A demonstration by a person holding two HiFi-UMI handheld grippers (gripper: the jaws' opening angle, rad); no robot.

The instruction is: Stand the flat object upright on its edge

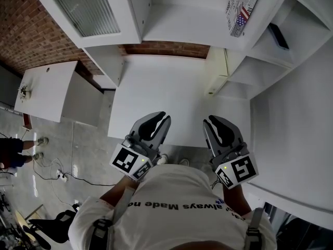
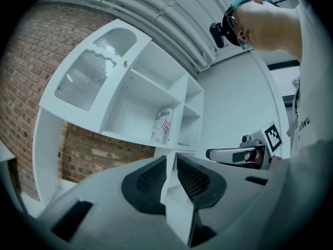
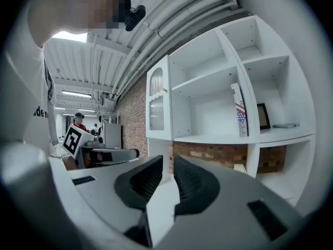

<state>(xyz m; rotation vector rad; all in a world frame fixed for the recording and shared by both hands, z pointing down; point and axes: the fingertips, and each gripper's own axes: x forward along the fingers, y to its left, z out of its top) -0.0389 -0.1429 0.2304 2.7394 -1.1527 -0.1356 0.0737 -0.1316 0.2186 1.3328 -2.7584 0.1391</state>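
The flat object is a thin book [image 1: 242, 7] with a flag-print cover. It stands upright on a shelf of the white unit, also seen in the left gripper view [image 2: 162, 125] and the right gripper view [image 3: 240, 116]. My left gripper [image 1: 162, 116] and right gripper [image 1: 212, 120] hover side by side over the near edge of the white table [image 1: 171, 87], far short of the book. Each gripper's own view, left [image 2: 171, 158] and right [image 3: 168, 159], shows the jaws almost together with only a thin slit and nothing between them.
The white shelf unit [image 1: 208, 30] wraps the table's back and right side. A cabinet door with ribbed glass [image 1: 86, 7] is at the left. A small dark frame [image 1: 279, 36] lies on a right shelf. Left of the table are a second white table [image 1: 47, 90] and floor cables [image 1: 57, 173].
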